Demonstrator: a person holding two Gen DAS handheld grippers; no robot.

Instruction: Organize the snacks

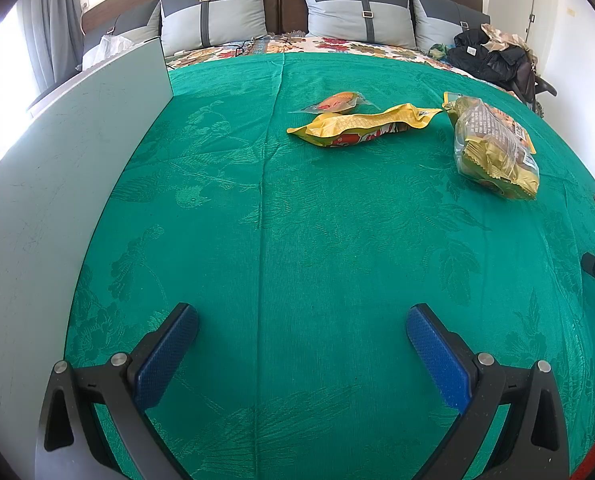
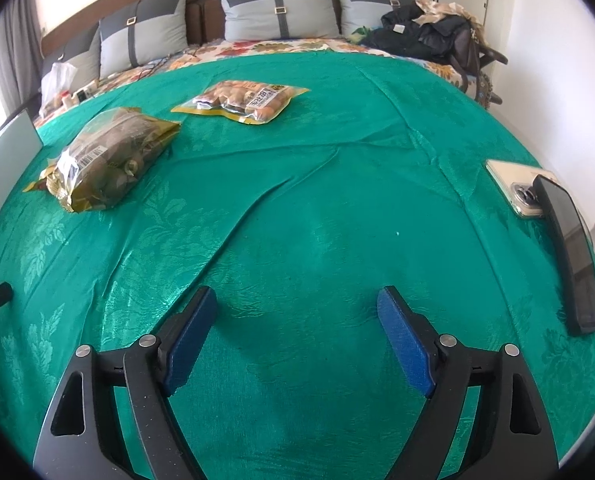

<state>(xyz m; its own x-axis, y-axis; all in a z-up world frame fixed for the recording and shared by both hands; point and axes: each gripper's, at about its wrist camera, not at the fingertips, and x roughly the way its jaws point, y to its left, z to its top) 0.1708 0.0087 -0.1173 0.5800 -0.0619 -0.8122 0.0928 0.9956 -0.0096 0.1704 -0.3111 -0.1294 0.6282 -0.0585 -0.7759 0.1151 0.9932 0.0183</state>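
Observation:
In the left wrist view three snack packs lie far ahead on the green bedcover [image 1: 297,220]: a small orange packet [image 1: 337,102], a long yellow packet [image 1: 361,126] just in front of it, and a big yellow bag [image 1: 493,148] to the right. My left gripper [image 1: 301,328] is open over bare cloth, holding nothing. The right wrist view shows a bulky bag of brown snacks [image 2: 109,156] at the left and a flat yellow-edged packet [image 2: 243,100] further back. My right gripper [image 2: 297,312] is open above wrinkled cloth, well short of both packs.
A white board [image 1: 57,200] stands along the left side of the cover. Two phones, one pale [image 2: 513,186] and one dark [image 2: 569,248], lie at the right edge. Grey pillows [image 1: 357,12] and a heap of dark clothes [image 1: 489,56] sit at the head of the bed.

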